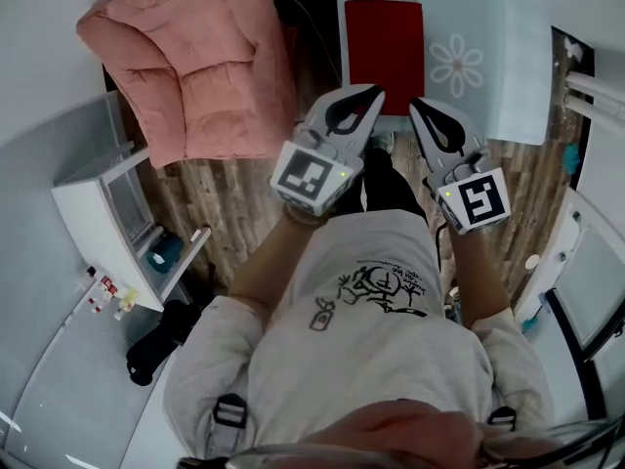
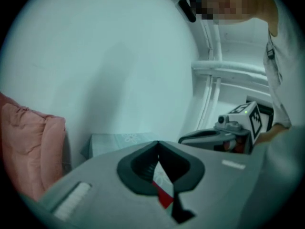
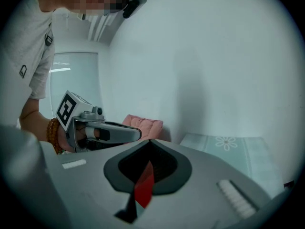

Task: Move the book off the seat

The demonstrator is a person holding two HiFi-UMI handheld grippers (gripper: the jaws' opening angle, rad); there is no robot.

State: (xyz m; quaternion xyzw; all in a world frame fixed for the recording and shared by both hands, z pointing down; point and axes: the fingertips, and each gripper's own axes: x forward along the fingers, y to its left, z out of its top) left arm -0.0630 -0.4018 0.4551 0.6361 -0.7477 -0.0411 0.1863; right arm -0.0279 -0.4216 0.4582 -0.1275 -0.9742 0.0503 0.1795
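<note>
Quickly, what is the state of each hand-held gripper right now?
Left hand-held gripper: closed, holding nothing.
Right hand-held gripper: closed, holding nothing.

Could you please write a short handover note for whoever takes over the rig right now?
Left gripper: jaws shut, nothing held, up in the air near the book's near edge.
Right gripper: jaws shut, nothing held, level with the left one.
Red book: lying flat on the pale seat, beside the flower print; neither gripper touches it.
Done: nothing yet; the book is still on the seat.
Left: open the jaws, grip the book, lift it off the seat and set it down somewhere else.
</note>
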